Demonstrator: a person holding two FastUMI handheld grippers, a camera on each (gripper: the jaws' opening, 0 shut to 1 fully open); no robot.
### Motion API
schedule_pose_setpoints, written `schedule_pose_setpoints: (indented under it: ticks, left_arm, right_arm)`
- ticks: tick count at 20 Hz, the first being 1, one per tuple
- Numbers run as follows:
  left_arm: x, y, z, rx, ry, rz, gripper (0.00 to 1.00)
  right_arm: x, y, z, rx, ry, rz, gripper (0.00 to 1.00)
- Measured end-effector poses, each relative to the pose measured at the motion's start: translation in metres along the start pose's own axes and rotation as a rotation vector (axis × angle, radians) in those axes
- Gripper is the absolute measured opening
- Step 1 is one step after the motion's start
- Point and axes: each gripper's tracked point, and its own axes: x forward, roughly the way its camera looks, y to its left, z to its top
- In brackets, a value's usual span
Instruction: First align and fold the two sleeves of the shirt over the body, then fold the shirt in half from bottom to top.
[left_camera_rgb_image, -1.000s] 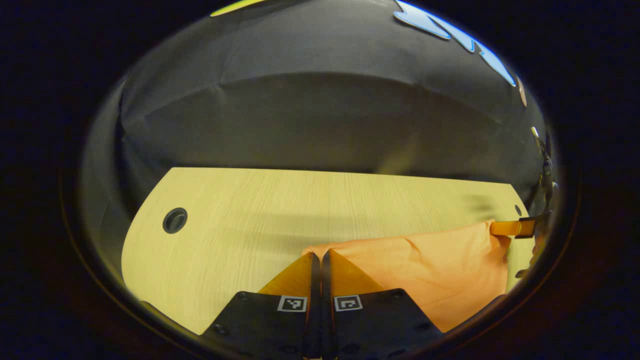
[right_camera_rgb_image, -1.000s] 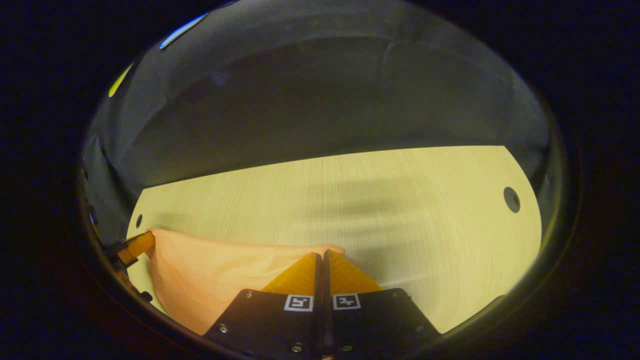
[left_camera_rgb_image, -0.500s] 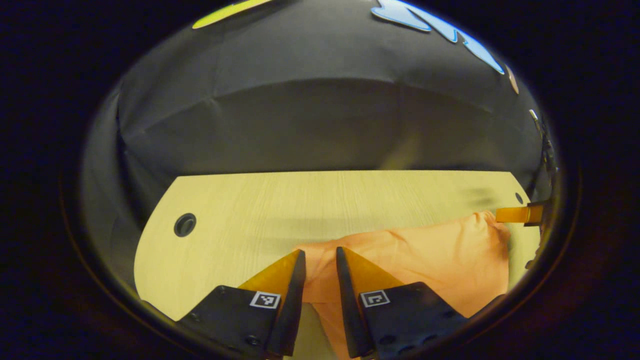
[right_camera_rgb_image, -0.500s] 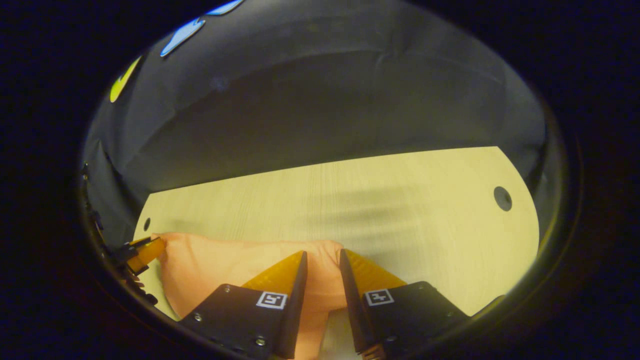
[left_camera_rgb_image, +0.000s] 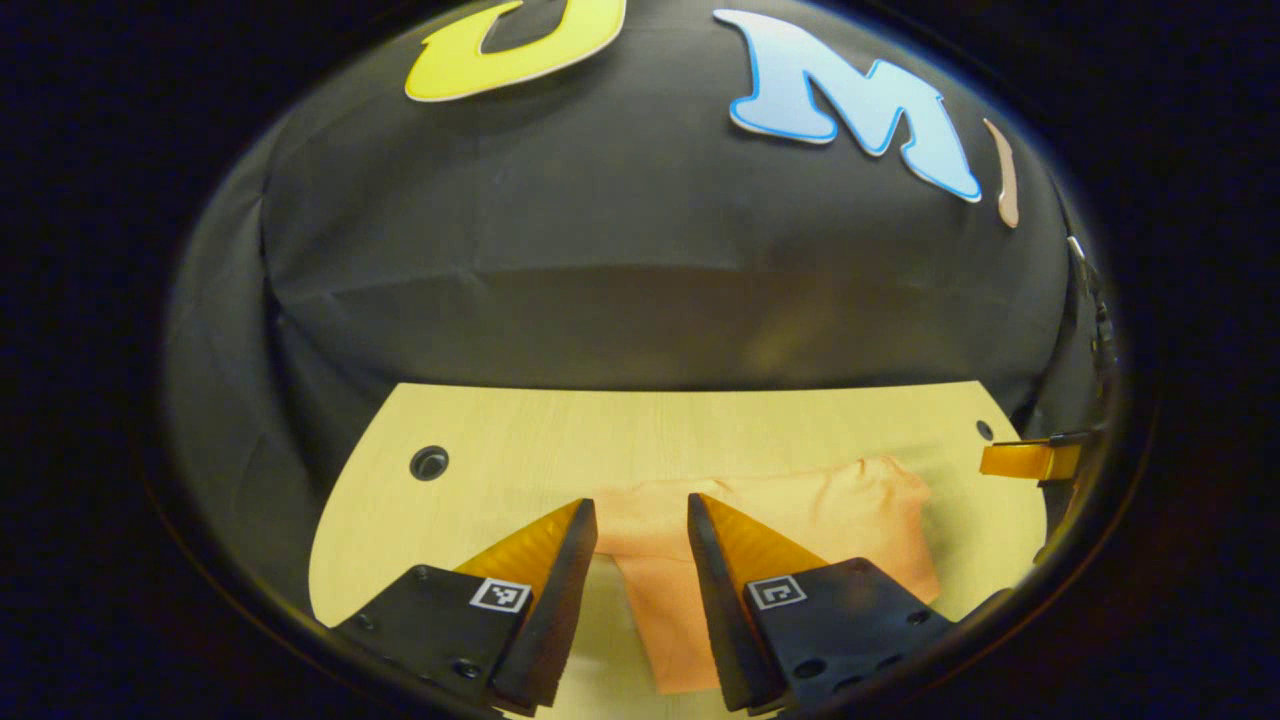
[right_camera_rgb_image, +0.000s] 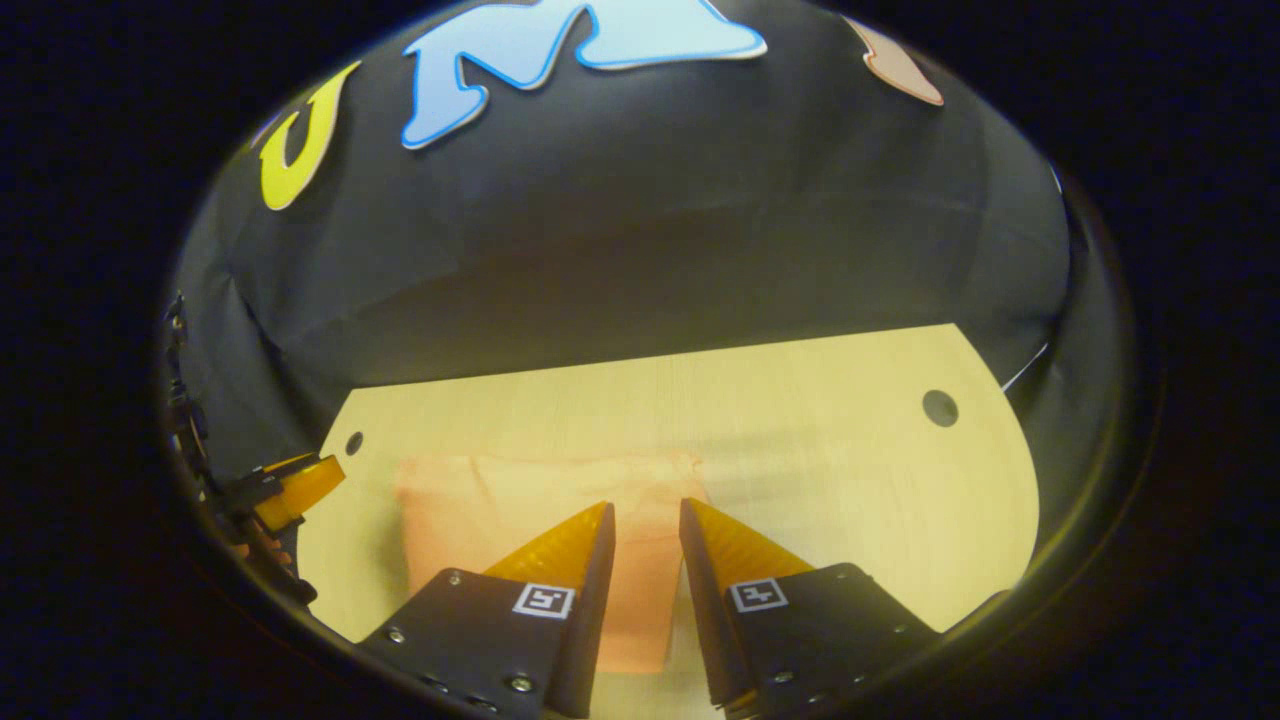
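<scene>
The orange shirt (left_camera_rgb_image: 850, 515) lies folded on the light wooden table (left_camera_rgb_image: 520, 460), just beyond my left gripper (left_camera_rgb_image: 640, 515), which is open with cloth showing in the gap between its fingers but not pinched. In the right gripper view the same shirt (right_camera_rgb_image: 470, 500) lies flat as a compact rectangle, and my right gripper (right_camera_rgb_image: 645, 520) is open above its right edge, holding nothing. The right gripper's fingertips (left_camera_rgb_image: 1020, 460) show at the far right of the left gripper view. The left gripper's fingertips (right_camera_rgb_image: 300, 485) show at the far left of the right gripper view.
The table has a round cable hole (left_camera_rgb_image: 429, 462) left of the shirt and another cable hole (right_camera_rgb_image: 940, 407) at the right. A smaller hole (right_camera_rgb_image: 353, 442) sits near the shirt's far left corner. The black cloth wall rises right behind the table's far edge.
Both grippers were shut on the shirt's edge, then opened and let it go. Both have since lifted and drawn back, and the shirt has settled flat on the table.
</scene>
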Motion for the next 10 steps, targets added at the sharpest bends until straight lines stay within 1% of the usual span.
schedule_pose_setpoints:
  ticks: [2, 4, 6, 8, 10]
  left_arm:
    - [-0.036, -0.006, 0.009, -0.004, -0.032, -0.008, 0.64]
    - [-0.071, -0.013, 0.014, -0.01, -0.066, -0.015, 0.64]
    - [-0.107, -0.017, 0.018, -0.015, -0.105, -0.026, 0.65]
    - [-0.142, -0.019, 0.022, 0.003, -0.143, -0.026, 0.64]
    - [-0.169, -0.031, 0.028, 0.01, -0.173, -0.038, 0.64]
  right_arm:
    - [-0.034, 0.012, 0.006, -0.015, -0.037, 0.009, 0.42]
    - [-0.072, 0.021, 0.015, -0.035, -0.078, 0.015, 0.42]
    - [-0.101, 0.032, 0.014, -0.056, -0.106, 0.02, 0.42]
    - [-0.129, 0.044, 0.011, -0.065, -0.135, 0.032, 0.42]
    - [-0.154, 0.051, 0.006, -0.068, -0.163, 0.046, 0.42]
